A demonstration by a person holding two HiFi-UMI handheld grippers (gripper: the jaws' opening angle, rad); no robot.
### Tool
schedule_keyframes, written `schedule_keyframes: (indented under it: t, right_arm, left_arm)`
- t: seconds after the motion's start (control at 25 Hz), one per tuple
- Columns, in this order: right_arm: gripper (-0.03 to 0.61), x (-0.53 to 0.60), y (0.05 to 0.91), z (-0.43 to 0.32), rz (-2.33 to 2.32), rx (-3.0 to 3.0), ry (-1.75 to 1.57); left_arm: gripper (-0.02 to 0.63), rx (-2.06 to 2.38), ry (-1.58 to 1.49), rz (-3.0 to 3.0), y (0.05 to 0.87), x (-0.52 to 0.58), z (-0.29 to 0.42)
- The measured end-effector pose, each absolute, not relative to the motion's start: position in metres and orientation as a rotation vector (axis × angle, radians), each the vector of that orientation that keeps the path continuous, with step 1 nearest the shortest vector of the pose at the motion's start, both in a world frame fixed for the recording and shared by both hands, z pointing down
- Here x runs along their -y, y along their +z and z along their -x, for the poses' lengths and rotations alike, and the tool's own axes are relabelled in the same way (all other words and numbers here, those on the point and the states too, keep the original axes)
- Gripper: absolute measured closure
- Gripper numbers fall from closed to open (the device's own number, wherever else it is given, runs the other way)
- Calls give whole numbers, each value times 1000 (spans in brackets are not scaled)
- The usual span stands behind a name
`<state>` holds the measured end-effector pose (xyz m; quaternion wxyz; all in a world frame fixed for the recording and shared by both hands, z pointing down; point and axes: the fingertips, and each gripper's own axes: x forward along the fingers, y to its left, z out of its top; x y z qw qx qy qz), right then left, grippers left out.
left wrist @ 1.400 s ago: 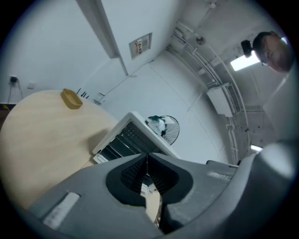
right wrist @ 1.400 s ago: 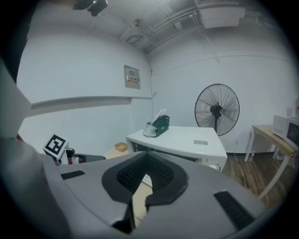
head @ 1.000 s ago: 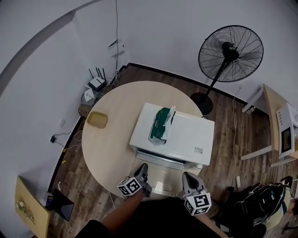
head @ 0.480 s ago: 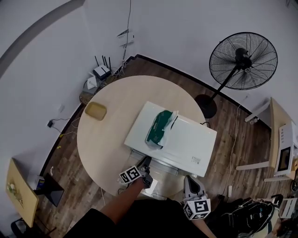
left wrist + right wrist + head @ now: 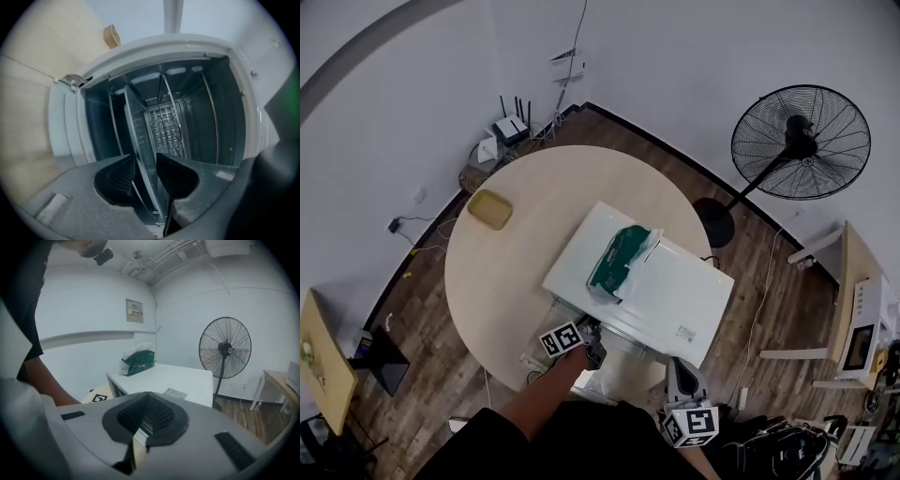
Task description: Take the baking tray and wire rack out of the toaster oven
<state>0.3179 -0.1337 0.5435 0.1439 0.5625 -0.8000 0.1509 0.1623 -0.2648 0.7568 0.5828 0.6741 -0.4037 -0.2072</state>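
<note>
The white toaster oven (image 5: 661,291) stands on the round table (image 5: 506,281) with its door (image 5: 609,373) folded down. In the left gripper view, which is rolled sideways, the oven cavity is open in front of me. The baking tray (image 5: 137,123) shows edge-on and the wire rack (image 5: 165,129) lies right beside it. My left gripper (image 5: 146,161) (image 5: 593,352) is at the oven mouth. Its jaws have just been opening and stand apart, with the tray's thin edge running between the pads, untouched. My right gripper (image 5: 146,397) (image 5: 679,379) hangs back right of the door, shut and empty.
A green bag (image 5: 617,257) lies on the oven's top. A yellow dish (image 5: 490,208) sits at the table's far left. A standing fan (image 5: 802,141) is behind the table on the right, network boxes (image 5: 510,127) are on the floor, and a microwave (image 5: 857,328) is on a side desk.
My left gripper has moved forward from the door's edge to the oven mouth and rolled. The right gripper has dropped back toward me. The head view has shifted.
</note>
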Motion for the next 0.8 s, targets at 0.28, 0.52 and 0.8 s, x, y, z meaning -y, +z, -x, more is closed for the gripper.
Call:
schedule_keyframes:
  t: [0.28, 0.52, 0.8]
  right_arm:
    - [577, 135, 543, -327, -1630, 2297, 440]
    - [578, 130, 544, -330, -1648, 2266, 452]
    - [578, 125, 545, -334, -1679, 2237, 458]
  left_arm:
    - [485, 946, -501, -1535, 768, 280, -170]
    - [486, 1012, -512, -1533, 772, 298, -169]
    - [561, 995, -531, -1477, 784, 309, -172]
